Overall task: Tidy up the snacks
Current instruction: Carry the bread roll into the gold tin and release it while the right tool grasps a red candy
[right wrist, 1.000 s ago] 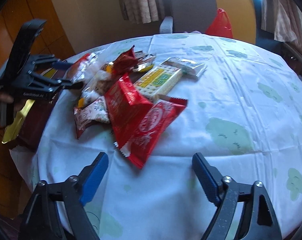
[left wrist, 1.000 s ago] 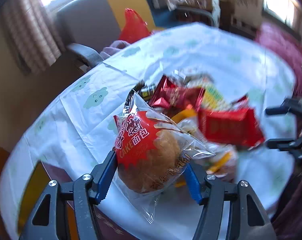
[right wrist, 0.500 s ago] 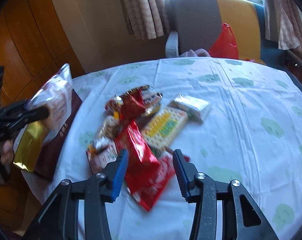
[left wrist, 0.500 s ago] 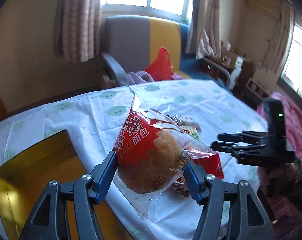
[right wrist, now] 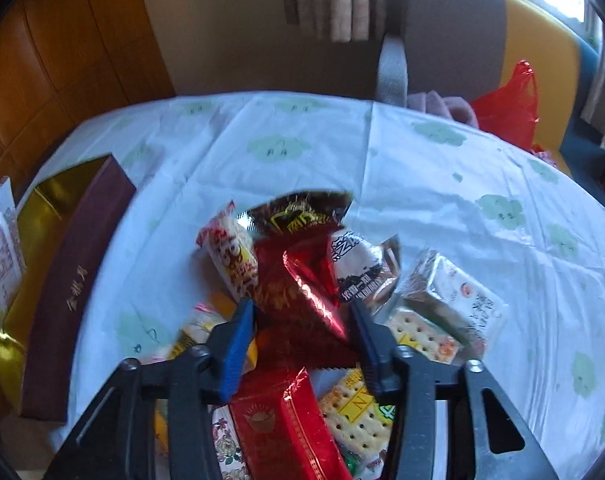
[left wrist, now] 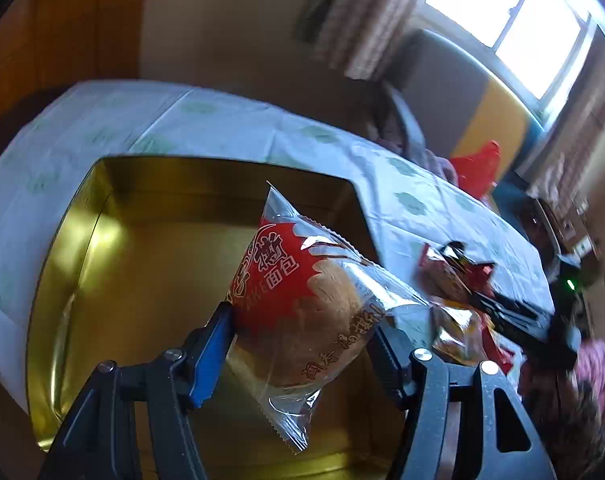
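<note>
My left gripper is shut on a clear packet of cake bread with a red label, and holds it tilted above the open gold-lined box. In the right wrist view the same box shows its maroon side at the table's left edge. My right gripper hangs low over the snack pile, its jaws narrow and still closing. A shiny red foil packet lies between its fingers; I see no firm press on it. The right gripper also shows in the left wrist view, over the pile.
Around the red packet lie a white-and-red snack bar, a black-and-white packet, cracker packs and a flat red pack. A pale cloud-print cloth covers the table. An armchair with a red plastic bag stands behind.
The left gripper rolled and swung with the cake packet from over the pile to over the gold box. The right gripper narrowed its jaws and moved forward, low over the pile.
</note>
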`<action>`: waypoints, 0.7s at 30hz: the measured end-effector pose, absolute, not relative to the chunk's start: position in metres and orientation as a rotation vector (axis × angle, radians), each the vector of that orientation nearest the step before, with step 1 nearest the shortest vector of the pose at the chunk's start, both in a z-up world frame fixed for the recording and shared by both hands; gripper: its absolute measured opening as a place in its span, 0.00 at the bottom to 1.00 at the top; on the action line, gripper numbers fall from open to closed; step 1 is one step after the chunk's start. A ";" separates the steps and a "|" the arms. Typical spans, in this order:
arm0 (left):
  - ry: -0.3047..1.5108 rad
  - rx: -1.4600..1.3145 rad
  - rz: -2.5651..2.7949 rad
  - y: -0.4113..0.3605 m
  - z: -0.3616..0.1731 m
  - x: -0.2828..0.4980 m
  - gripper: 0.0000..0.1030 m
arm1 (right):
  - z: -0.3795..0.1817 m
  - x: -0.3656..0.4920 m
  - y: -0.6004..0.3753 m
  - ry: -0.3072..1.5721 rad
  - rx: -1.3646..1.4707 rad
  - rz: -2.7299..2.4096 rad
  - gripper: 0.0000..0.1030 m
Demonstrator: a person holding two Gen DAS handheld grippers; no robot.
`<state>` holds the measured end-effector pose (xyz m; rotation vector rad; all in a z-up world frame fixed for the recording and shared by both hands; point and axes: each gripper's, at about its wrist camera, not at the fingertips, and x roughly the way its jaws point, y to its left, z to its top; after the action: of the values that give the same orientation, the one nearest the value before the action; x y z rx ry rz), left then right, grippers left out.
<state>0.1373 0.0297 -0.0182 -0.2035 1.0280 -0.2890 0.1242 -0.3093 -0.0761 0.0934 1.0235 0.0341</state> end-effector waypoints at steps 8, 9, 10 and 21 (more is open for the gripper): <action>1.023 -0.182 -0.206 0.007 -0.033 0.176 0.64 | -0.066 0.102 -0.321 0.965 0.147 -0.004 0.41; 1.020 -0.168 -0.189 0.003 -0.034 0.182 0.64 | -0.064 0.099 -0.322 0.954 0.158 -0.011 0.41; 1.017 -0.166 -0.183 0.003 -0.032 0.186 0.65 | -0.061 0.097 -0.324 0.946 0.169 -0.013 0.41; 0.992 -0.154 -0.182 0.009 -0.023 0.168 0.71 | -0.035 0.075 -0.327 0.856 0.203 -0.030 0.41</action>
<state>0.1682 0.0086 -0.0227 -0.1541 0.9922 -0.1819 0.0745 -0.3275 -0.0349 0.2033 0.8557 -0.0298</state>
